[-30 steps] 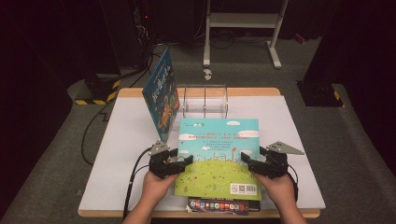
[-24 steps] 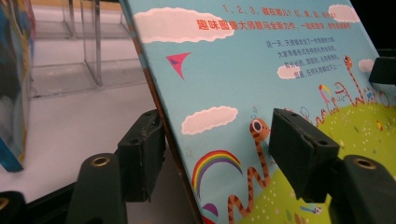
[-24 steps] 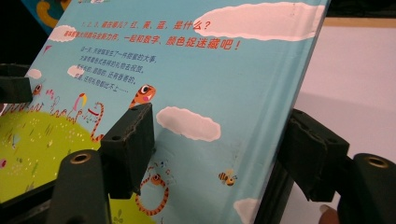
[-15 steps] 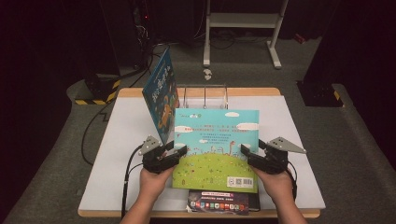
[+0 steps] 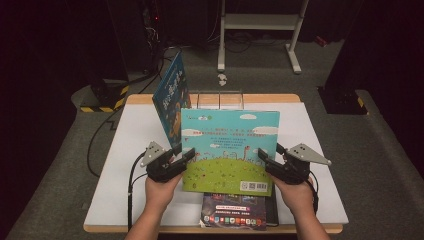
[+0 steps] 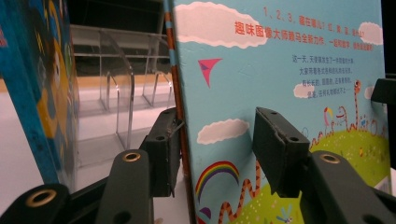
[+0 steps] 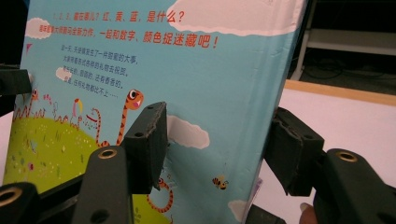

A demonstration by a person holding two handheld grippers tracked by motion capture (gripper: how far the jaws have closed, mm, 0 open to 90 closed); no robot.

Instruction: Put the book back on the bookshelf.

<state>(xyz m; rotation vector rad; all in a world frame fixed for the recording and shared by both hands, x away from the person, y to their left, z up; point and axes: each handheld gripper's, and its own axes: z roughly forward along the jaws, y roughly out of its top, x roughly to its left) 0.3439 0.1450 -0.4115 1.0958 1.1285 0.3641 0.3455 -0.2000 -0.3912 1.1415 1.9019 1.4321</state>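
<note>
Both grippers have risen since the earlier frames, and the picture book between them has tipped up from nearly flat to a steep tilt, its far edge lifted toward the back of the bench. The left gripper (image 5: pixel 184 156) has just been closing its jaws with the book's left, spine edge between them; in the left gripper view one pad (image 6: pixel 163 151) sits against the spine side while the other pad (image 6: pixel 279 156) lies against the cover, so it looks clenched on the picture book (image 5: pixel 227 150). The right gripper (image 5: pixel 266 161) has likewise been closing on the book's right edge, one pad (image 7: pixel 145 144) on the cover and one pad (image 7: pixel 292 156) behind the edge, grasping it.

The book now hangs between the two hands above the near middle of the white bench (image 5: pixel 320 150), clear of the dark book (image 5: pixel 235 212) lying flat beneath it at the near edge. Just beyond it stands the clear rack (image 5: pixel 220 99), with a blue book (image 5: pixel 172 97) leaning upright at its left end.

Judging by the tilt, the book is being stood up to slot into the rack beside the blue one; the lift seems done and the carry to the far side remains.
</note>
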